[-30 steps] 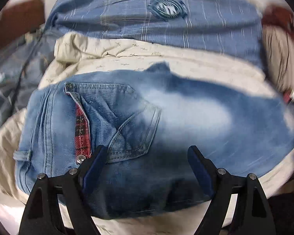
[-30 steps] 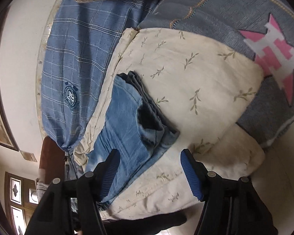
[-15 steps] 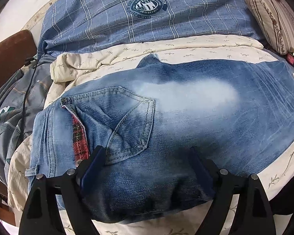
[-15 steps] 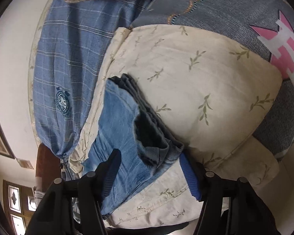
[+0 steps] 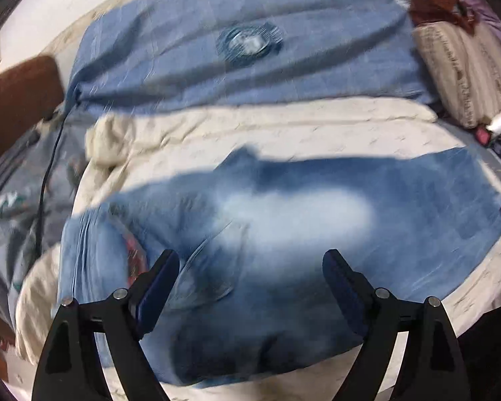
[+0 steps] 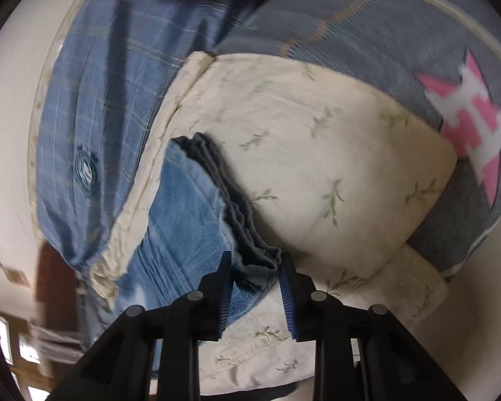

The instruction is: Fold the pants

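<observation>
Closing right tongs (image 6: pixel 255 264) around jeans (image 6: pixel 183 214) hem corner, left tongs (image 5: pixel 250 267) spread above denim.

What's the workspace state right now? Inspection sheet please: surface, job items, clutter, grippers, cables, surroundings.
Surface: cream leaf-print sheet on a bed, rumpled at the edges.
Job's things: blue jeans lying flat, waist end at left of the left wrist view; stacked hems at the sheet's corner.
Clutter: blue plaid cloth with a round badge; striped pillow; grey blanket with a pink-white patch.
Grippers: left gripper open above the jeans, holding nothing; right gripper, jaws closing around the hems.
Cables: one dark cable beside the sheet.
Surroundings: brown headboard or chair back; pale wall.
</observation>
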Demonstrator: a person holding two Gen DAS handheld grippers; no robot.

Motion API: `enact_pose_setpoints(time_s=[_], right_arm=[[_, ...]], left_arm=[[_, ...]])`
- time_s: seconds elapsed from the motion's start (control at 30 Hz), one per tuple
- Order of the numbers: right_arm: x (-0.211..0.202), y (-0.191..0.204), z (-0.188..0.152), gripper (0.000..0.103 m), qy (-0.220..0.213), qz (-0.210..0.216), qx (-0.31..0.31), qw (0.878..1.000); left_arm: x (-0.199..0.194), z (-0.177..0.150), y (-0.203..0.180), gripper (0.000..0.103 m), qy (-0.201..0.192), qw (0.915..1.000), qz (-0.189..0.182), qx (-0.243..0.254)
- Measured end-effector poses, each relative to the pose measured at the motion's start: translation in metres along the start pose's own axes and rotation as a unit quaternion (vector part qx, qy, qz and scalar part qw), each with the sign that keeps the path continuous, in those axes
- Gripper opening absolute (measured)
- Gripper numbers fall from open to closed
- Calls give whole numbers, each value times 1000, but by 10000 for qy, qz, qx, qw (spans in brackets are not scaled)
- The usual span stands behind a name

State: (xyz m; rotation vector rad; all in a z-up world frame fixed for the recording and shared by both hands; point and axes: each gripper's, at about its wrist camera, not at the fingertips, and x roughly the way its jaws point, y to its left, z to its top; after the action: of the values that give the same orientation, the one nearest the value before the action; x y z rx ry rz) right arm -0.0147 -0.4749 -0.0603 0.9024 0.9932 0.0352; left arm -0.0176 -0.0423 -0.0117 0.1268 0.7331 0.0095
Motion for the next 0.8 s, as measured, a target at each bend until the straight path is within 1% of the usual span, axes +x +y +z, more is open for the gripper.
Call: enact_pose_setpoints(time_s=[0.07,0.13,0.17,0.2,0.27,0.3,0.33,0.37,0.4,0.43,0.53,0.57,0.6,0.63,0.67,0.73,0.77,0.8], right_arm=[[-8,14,-2,25,-159,-119,-309,9993],[-16,27,-3,25,-280,-93,-565,9980],[-17,29,-2,25,-291,-49,-595,9978],[-16,30,0,26,-236,-3,-595,9980],[-7,22,4,31,-16,-147,-499,9986],[-4,16,5,33,65,-136,-403,9991],[-2,11,5,38,132,-47,-340,9993],[1,6,4,53,164,71,-205,9996],[3,1,4,60,154,152,-95,9997],[3,-3,3,65,123,245,7,9996],[4,-8,2,66,99,422,74,9990],[4,-6,2,61,95,446,-37,9990],[3,-3,3,54,39,383,-163,9991],[3,-3,3,32,11,295,-209,9993],[3,-4,3,28,23,197,-184,9996],[3,-3,2,26,-9,112,-219,9997],[2,1,2,26,-47,41,-298,9995],[1,5,1,26,-71,-3,-365,9993]], left_arm=[[-2,11,-15,88,-4,9998,-209,53],[3,20,-31,88,22,9992,-377,106],[9,24,-41,88,87,9988,-471,117],[18,27,-52,88,243,9981,-557,91],[31,29,-64,88,471,9957,-793,-30],[36,30,-71,88,551,9946,-874,-81],[39,31,-76,88,593,9939,-922,-107],[39,33,-82,88,571,9934,-983,-144],[37,34,-89,88,530,9931,-1030,-153],[36,36,-95,88,504,9925,-1109,-111],[34,39,-104,88,382,9938,-1044,-19],[35,39,-106,88,373,9946,-972,16],[38,38,-109,88,435,9949,-903,70],[45,35,-113,88,572,9947,-842,146],[57,29,-118,88,797,9939,-707,278],[72,18,-125,91,1085,9917,-479,497],[69,18,-124,91,929,9934,-496,462],[68,20,-123,90,990,9927,-508,470]])
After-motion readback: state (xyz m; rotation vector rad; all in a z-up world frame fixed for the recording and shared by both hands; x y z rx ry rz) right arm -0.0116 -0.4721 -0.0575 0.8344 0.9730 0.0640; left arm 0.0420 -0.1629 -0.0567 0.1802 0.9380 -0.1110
